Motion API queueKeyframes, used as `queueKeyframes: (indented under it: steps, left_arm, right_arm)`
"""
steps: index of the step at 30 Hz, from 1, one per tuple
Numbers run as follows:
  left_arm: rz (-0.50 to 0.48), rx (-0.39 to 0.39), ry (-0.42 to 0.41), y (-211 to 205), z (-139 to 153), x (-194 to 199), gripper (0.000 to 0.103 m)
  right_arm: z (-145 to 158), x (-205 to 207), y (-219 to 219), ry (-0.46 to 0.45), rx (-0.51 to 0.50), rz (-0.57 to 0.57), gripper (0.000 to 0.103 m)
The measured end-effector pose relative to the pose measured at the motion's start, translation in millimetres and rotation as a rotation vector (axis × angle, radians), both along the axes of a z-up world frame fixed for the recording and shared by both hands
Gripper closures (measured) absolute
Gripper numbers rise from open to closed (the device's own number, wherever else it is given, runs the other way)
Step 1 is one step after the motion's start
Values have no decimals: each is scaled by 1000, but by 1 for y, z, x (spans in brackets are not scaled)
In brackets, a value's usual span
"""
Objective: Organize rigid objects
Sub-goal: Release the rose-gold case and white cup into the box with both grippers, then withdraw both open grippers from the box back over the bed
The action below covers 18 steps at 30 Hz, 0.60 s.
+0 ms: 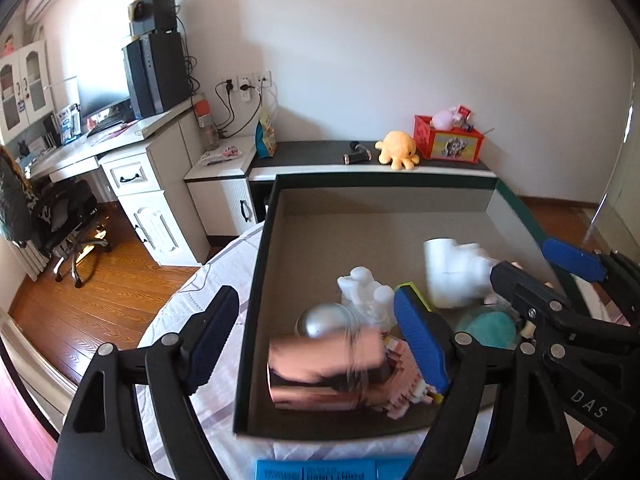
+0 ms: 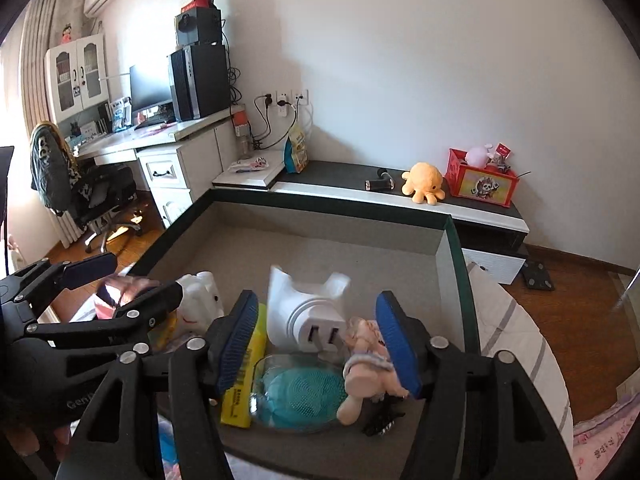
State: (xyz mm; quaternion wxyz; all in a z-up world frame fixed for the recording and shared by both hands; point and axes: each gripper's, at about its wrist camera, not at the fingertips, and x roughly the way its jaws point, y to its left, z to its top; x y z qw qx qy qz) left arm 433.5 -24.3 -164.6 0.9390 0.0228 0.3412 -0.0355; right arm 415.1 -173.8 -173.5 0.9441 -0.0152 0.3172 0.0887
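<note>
1. Location: a dark-rimmed box (image 1: 260, 280) lies on a striped bed sheet (image 1: 188, 308). All the task's hard items seen here are inside it, crowded at the near end. The far half of the floor is bare.
2. Left claw (image 1: 320, 344): its jaws stand wide over the box's near left part. A shiny pink can (image 1: 324, 360) lies between the pads on its side, with a visible gap on its left. Nothing is gripped. The can is smeared in the picture, which suggests it is in motion and not settled.
3. Right claw (image 2: 318, 344): the jaws are moderately wide and angled down over the near right part. A white plug (image 2: 304, 308) sits between and just beyond the pads, prongs facing the camera. A small doll (image 2: 368, 364) lies close to the right pad. The pads do not appear to press on either.
4. Other contents: a silver ball (image 1: 324, 320) and a white figurine (image 1: 364, 292) lie just behind the can. A teal brush (image 2: 304, 392) in a clear case and a yellow packet (image 2: 244, 380) lie below the right claw.
5. Assessment: the box serves as the collecting place. Both claws hang open above it, consistent with delivery, not pick-up.
6. Risk: the can is round and may roll against the ball or figurine. The near end is filling up, so further items are better set toward the far wall.
</note>
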Motion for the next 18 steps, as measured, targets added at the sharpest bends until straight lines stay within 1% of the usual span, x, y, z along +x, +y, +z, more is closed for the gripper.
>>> queueKeyframes:
  steps: [1, 2, 4, 5, 7, 9, 12, 15, 16, 18]
  left_arm:
    - [-2, -7, -10, 3, 4, -8, 18]
    - [-2, -12, -30, 5, 10, -20, 16]
    - [6, -17, -87, 8, 22, -46, 13]
    - [15, -16, -129, 10, 30, -64, 11]
    - [41, -14, -192, 13, 44, -94, 3]
    - [59, -24, -261, 18, 58, -127, 1]
    - [67, -30, -336, 22, 77, -175, 0]
    - [79, 9, -397, 22, 89, -217, 0]
    - [79, 20, -412, 21, 92, -231, 0]
    - [78, 15, -418, 23, 98, -253, 0]
  right_arm:
    - [4, -4, 0, -4, 2, -6, 30]
    - [8, -12, 0, -15, 7, -13, 28]
    - [20, -35, 0, -50, 25, -12, 27]
    - [26, -45, 0, -60, 32, -12, 25]
    - [40, -76, 2, -102, 46, -15, 23]
    - [54, -105, 2, -148, 53, -29, 21]
    - [73, -157, 6, -218, 63, -44, 19]
    - [87, -202, 12, -274, 69, -52, 17]
    - [91, -219, 14, -293, 65, -54, 16]
    - [97, -245, 16, -317, 60, -62, 15]
